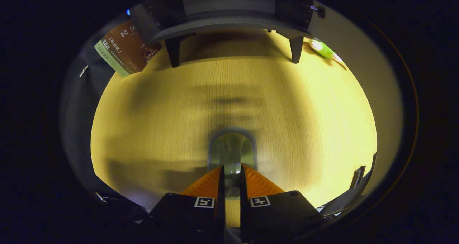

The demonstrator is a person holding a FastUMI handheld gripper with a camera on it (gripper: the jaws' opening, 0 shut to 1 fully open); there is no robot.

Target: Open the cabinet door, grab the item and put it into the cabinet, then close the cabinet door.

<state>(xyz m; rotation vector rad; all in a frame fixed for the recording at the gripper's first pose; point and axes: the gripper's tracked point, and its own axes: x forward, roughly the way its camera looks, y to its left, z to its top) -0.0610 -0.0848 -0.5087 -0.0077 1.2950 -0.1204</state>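
Item (rounded, glassy, blurred) sits between the tips of the tongs, both fingers pressed against it, above the wooden tabletop. Beyond: dark cabinet on legs, book beside it, green object opposite.

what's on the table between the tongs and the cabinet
In the gripper view, a clear glass-like item sits at the tips of the tongs. Beyond it, bare wooden table runs to the cabinet.
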